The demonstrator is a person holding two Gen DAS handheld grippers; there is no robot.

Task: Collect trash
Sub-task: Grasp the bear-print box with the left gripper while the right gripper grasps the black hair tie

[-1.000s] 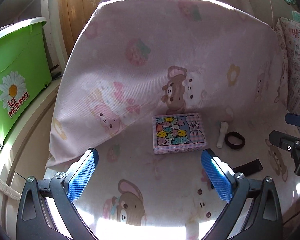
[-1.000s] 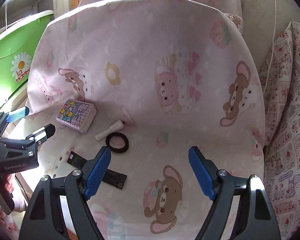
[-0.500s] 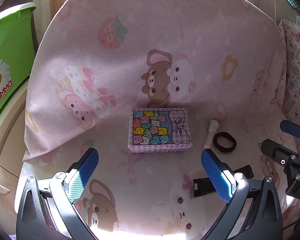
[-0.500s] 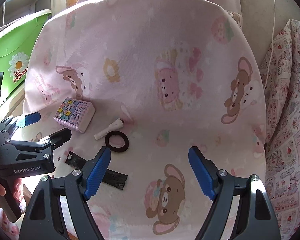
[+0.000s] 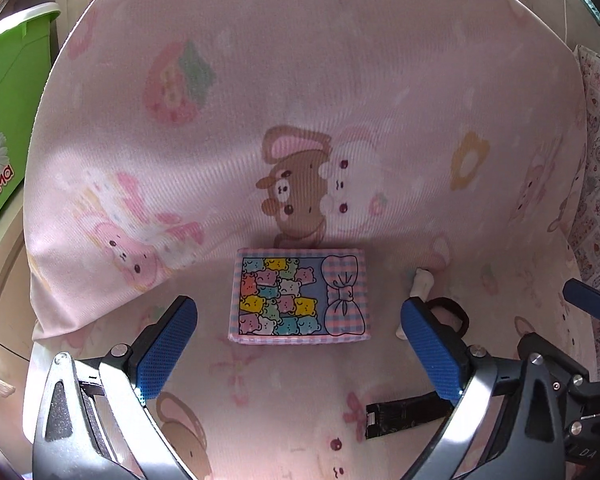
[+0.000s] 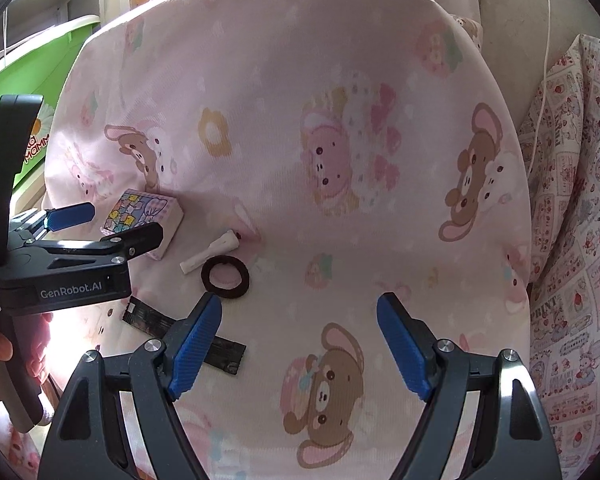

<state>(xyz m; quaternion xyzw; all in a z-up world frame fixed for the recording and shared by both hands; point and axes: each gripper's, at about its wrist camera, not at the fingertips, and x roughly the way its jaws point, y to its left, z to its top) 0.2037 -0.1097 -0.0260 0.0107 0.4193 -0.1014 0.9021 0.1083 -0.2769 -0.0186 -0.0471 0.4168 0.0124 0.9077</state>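
Since a second ago, the left gripper has been brought closer to the patterned box, jaws spread, nothing gripped. Nearer lies a black wrapper. The right gripper is held open over the pink chair cover. Beyond lie a black hair tie and a white stick.

Clear seat before the box

Pink bear-print cover; pastel bear-pattern box; black hair tie; green bin.
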